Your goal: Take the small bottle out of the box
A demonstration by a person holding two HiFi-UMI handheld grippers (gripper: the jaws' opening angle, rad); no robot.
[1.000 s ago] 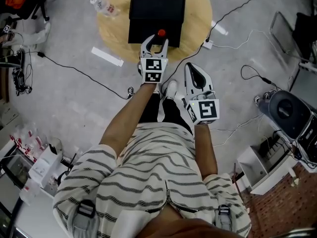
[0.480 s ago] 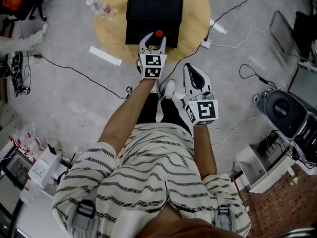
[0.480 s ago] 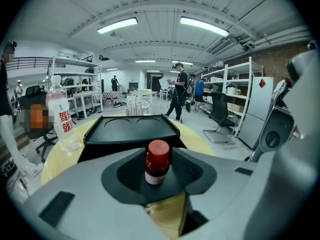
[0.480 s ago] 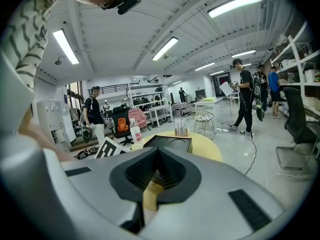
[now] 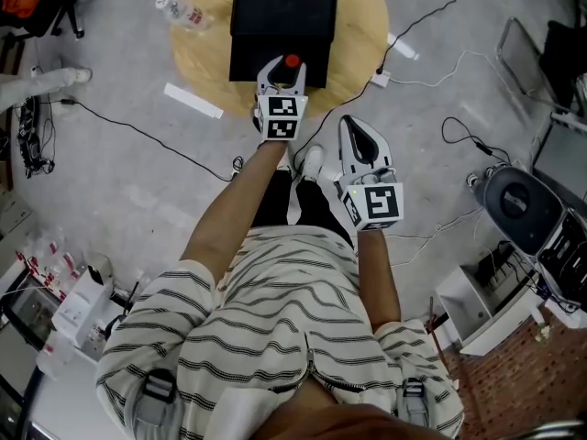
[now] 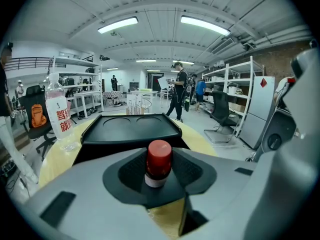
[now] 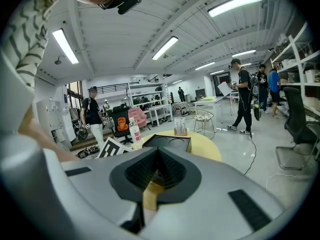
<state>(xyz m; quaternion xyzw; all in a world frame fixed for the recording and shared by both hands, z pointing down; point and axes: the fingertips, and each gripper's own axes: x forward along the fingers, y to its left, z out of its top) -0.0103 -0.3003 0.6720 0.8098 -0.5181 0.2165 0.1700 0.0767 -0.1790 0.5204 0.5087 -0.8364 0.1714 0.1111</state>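
Note:
A black box point(image 5: 280, 30) with a closed-looking top sits on a round wooden table point(image 5: 362, 35). My left gripper point(image 5: 282, 70) hangs over the box's near edge, shut on the small bottle point(image 5: 292, 61), whose red cap sticks up between the jaws. In the left gripper view the small bottle point(image 6: 158, 163) stands upright in the left gripper point(image 6: 159, 176), with the box point(image 6: 131, 129) just beyond. My right gripper point(image 5: 360, 140) is held lower, off the table near my body, shut on nothing. In the right gripper view the right gripper point(image 7: 156, 176) has its jaws together and the box point(image 7: 170, 143) lies farther off.
A clear plastic water bottle point(image 5: 183, 12) lies at the table's left edge and stands tall in the left gripper view point(image 6: 59, 115). On the floor are a white strip point(image 5: 193, 100), a plug block point(image 5: 379, 80) and cables. Machines point(image 5: 518, 209) crowd the right side.
The left gripper with the small bottle has edged slightly toward the box. The right gripper has stayed where it was.

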